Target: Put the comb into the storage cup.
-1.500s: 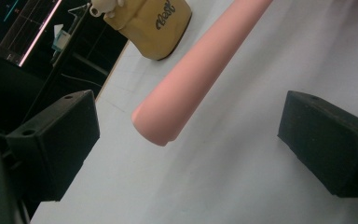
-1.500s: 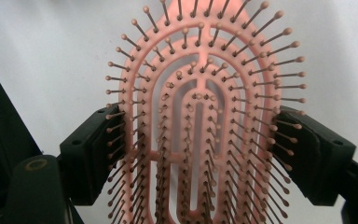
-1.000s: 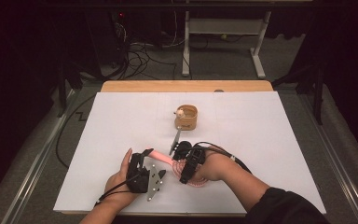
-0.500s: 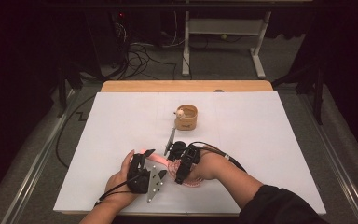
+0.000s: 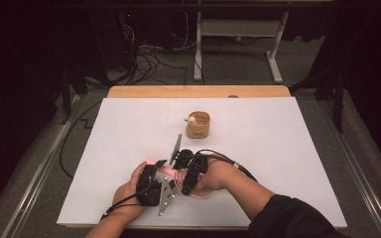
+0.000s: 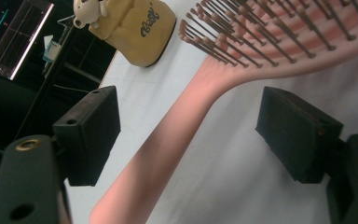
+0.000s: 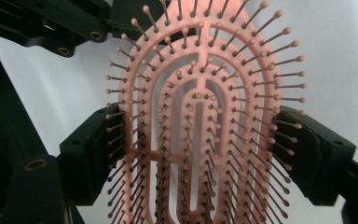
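Observation:
A pink hairbrush [image 5: 167, 171] lies low over the white table near its front edge, between my two grippers. My right gripper [image 5: 184, 186] is shut on the brush head [image 7: 200, 116], one pad against each side among the bristles. My left gripper [image 5: 155, 167] stands open, and the brush handle [image 6: 168, 144] runs between its pads [image 6: 93, 130] without touching either. A small tan holder [image 5: 198, 125] with a little figure on its rim stands farther back at mid-table, and it is also at the top of the left gripper view [image 6: 137, 25].
The white table cover [image 5: 287, 144] stretches wide to the left, right and back of the hands. A wooden strip [image 5: 198, 91] runs along the far edge. Beyond it are cables and a metal frame on the floor.
My right gripper has shifted left with the brush, closing on the left gripper. The brush handle now reaches in between the left gripper's open jaws.

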